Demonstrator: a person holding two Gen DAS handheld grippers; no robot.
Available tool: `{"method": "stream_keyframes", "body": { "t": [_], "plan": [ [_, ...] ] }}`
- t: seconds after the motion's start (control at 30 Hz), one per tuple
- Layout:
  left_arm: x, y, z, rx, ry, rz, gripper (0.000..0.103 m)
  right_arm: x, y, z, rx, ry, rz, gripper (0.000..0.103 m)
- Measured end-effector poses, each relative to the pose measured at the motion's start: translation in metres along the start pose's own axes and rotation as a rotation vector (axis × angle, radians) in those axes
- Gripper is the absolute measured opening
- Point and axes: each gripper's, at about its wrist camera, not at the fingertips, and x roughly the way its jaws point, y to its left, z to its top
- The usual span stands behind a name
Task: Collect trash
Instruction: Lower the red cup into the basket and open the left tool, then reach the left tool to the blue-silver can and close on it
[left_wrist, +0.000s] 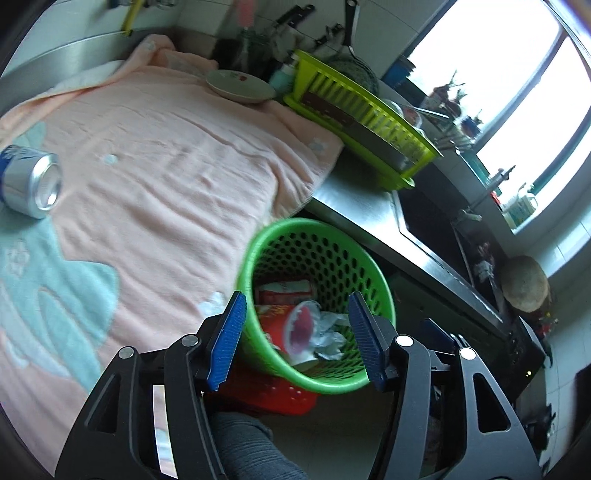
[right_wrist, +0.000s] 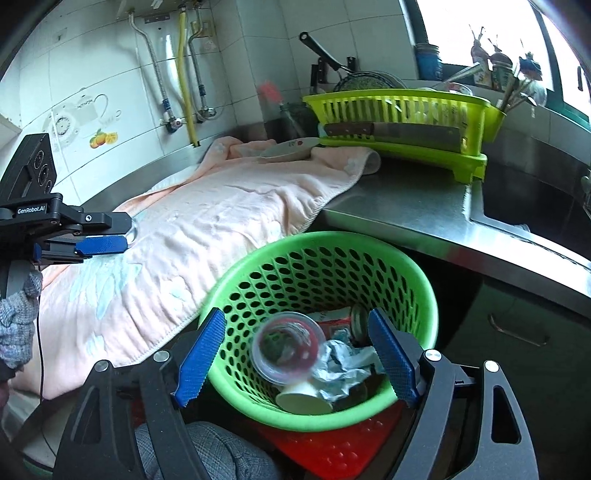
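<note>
The step in hand looks like the drop-off: both tools hang over the green perforated basket (right_wrist: 321, 325), which sits below the table edge on something red and already holds a clear plastic cup (right_wrist: 286, 349), crumpled pale paper (right_wrist: 343, 365), a white paper cup (right_wrist: 304, 402) and a red printed wrapper (left_wrist: 284, 291). The right tool (right_wrist: 295, 363) is released, its blue pads spread wide with nothing pressed between them; the clear cup is blurred in that view, so it may be falling or just settling, though that is hard to say for sure. The left tool (left_wrist: 295, 338) is also released, jaws apart and empty as its own camera shows, with the basket beyond them. One piece of trash is plainly left: a silver and blue drink can (left_wrist: 31, 184) lying on its side on the pink towel (left_wrist: 177, 155) that covers the table, well apart from the basket and off to the left of the left tool. The next move, as I judge it, is for the left tool to swing over to the can, straddle its round body across the short way and close gently, since a can on soft cloth may roll or dent. Around it, a plate (left_wrist: 240, 86) rests at the far edge of the towel, a yellow-green dish rack (right_wrist: 402, 125) with a cleaver (right_wrist: 395, 133) stands beside the sink (right_wrist: 524, 206), and none of these block the path; only the towel's folds could snag a pad.
</note>
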Motion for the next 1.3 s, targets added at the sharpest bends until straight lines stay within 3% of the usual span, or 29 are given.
{"method": "stream_keyframes", "body": {
  "t": [0.3,0.67,0.97,1.3],
  "plan": [
    [-0.043,0.050,0.016,-0.090,-0.081,0.167,0.062,0.013,0.031,0.016,-0.049,-0.002,0.066,0.078],
    [-0.077,0.126,0.040,-0.268,-0.147,0.287,0.071,0.041,0.083,0.036,-0.127,0.012,0.174,0.079],
    [-0.077,0.183,0.054,-0.456,-0.166,0.311,0.079,0.071,0.129,0.049,-0.202,0.041,0.257,0.080],
    [-0.063,0.218,0.075,-0.580,-0.202,0.313,0.084,0.110,0.171,0.059,-0.269,0.083,0.342,0.080]
  ]
}}
